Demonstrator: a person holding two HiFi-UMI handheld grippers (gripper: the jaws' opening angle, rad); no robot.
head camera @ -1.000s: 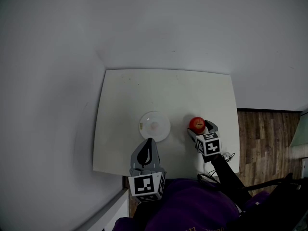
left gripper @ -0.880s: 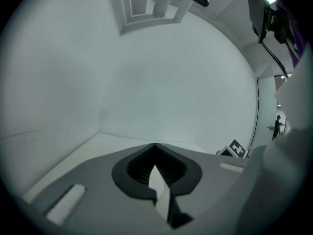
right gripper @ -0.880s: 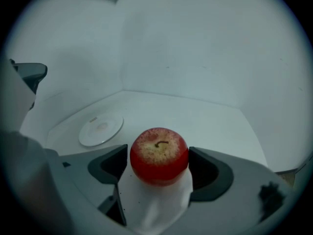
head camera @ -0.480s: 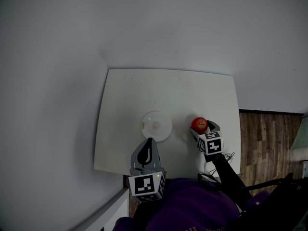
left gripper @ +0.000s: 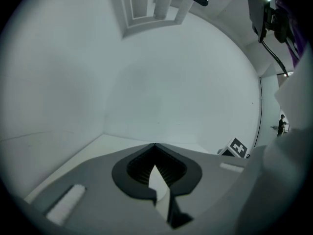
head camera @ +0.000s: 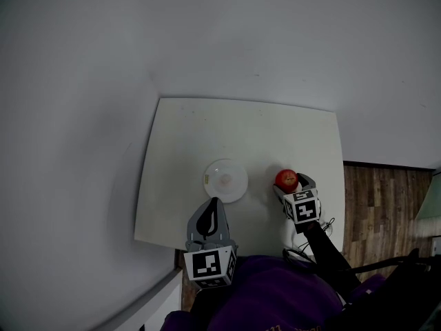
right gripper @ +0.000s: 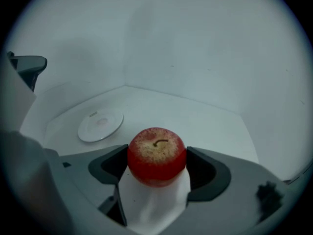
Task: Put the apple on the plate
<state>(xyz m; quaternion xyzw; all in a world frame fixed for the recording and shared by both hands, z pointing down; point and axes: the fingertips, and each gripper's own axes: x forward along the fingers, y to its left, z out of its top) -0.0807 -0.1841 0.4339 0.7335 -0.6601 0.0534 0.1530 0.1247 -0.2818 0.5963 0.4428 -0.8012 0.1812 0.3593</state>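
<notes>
Head view: right tool (head camera: 289, 185) is gripping the red apple (head camera: 285, 178) over the worktop's (head camera: 179, 136) right side, apart from the plate (head camera: 225, 180) lying to its left. Left gripper view: left tool's (left gripper: 154, 147) jaws are meeting, empty. Right gripper view: jaws are clamping the apple's sides.

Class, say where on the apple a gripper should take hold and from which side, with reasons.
Grip the apple across its widest middle, coming in level from the person's side, as the right gripper does: it stands stem up, so both rounded flanks meet the jaws.
</notes>
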